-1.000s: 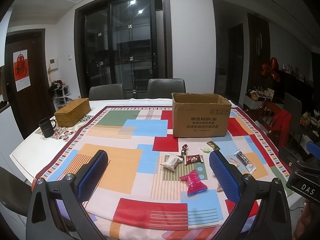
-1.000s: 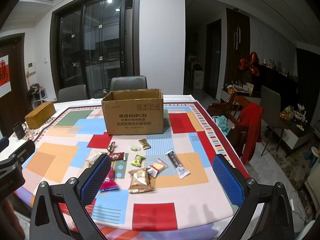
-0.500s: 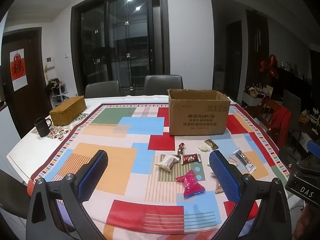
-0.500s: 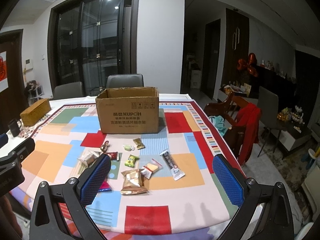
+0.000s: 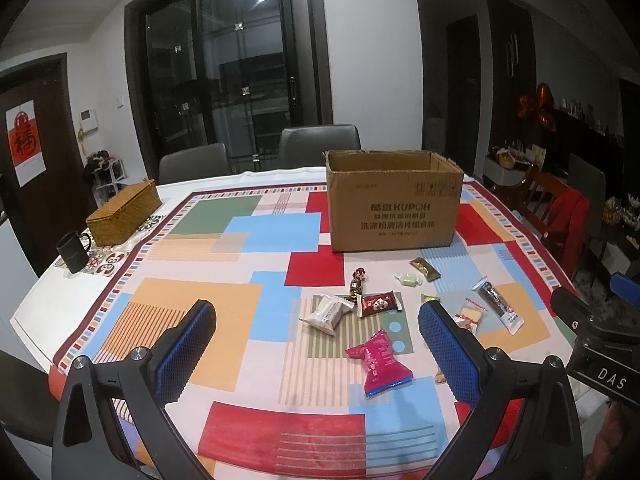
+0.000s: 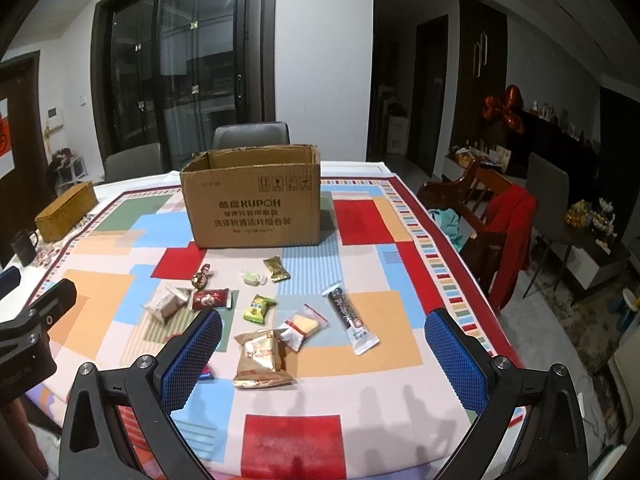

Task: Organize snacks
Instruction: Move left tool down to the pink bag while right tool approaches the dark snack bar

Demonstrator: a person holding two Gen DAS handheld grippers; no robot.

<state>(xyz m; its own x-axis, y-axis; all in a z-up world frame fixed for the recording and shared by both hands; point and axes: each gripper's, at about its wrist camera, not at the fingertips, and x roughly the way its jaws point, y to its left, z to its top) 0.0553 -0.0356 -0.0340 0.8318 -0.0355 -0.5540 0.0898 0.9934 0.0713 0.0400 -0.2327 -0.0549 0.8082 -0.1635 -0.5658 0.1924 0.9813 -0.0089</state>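
Left wrist view: the left gripper [image 5: 316, 344] hangs above the near edge of the table [image 5: 72, 308], jaws wide apart and holding nothing. Going left to right, a white packet [image 5: 326, 314], a small red packet [image 5: 378, 303] and a magenta pouch [image 5: 380, 362] lie flat on the patterned cloth between the fingers' lines of sight, the pouch nearest, its long axis running away from the camera and slightly leftward. The open cardboard box [image 5: 394, 208] stands well behind the scatter. In the right wrist view, the right gripper [image 6: 324, 356] is likewise spread and empty; a gold packet [image 6: 259, 356] lies just ahead of its centre, a long dark bar [image 6: 350, 318] further right. Judgement: no snack is boxed yet; each arm has its own near target.
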